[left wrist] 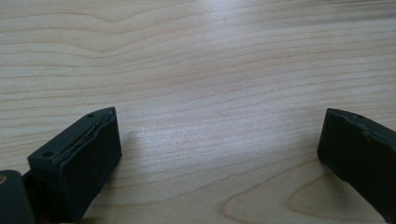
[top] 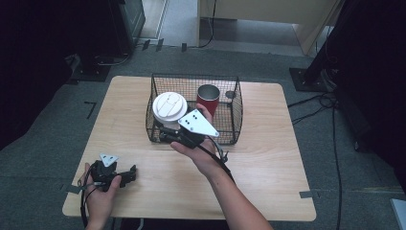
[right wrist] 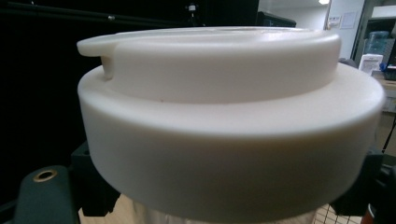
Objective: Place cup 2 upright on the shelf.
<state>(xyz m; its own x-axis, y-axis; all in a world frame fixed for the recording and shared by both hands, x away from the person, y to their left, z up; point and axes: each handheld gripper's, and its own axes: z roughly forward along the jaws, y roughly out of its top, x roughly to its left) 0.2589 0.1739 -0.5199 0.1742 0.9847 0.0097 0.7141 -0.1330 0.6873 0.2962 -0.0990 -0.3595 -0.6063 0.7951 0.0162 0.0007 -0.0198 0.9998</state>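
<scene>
From high up, you can see the whole table [top: 268, 158]. A black wire basket [top: 234, 110] sits on it, with a red cup [top: 208, 98] standing inside at the back. The right gripper [top: 167, 135] holds a cup with a white lid [top: 169, 107] at the basket's front left side. The lid faces up at the camera, so the cup stands straight, with its long way going up and down. You cannot tell from this view if the cup's bottom touches the basket floor.

The right gripper view shows the lid [right wrist: 224, 121] very close. It is thick, round and smooth, with a smaller raised ring on top and a little flap at the upper left. Below the lid you can just see a pale cup wall. The black jaws sit on both sides under the lid, pinching the cup.

The left gripper [top: 125, 176] rests near the table's front left corner, well apart from the basket. The left gripper view shows bare wood [left wrist: 210, 70], and the jaws are spread wide with nothing between them.
</scene>
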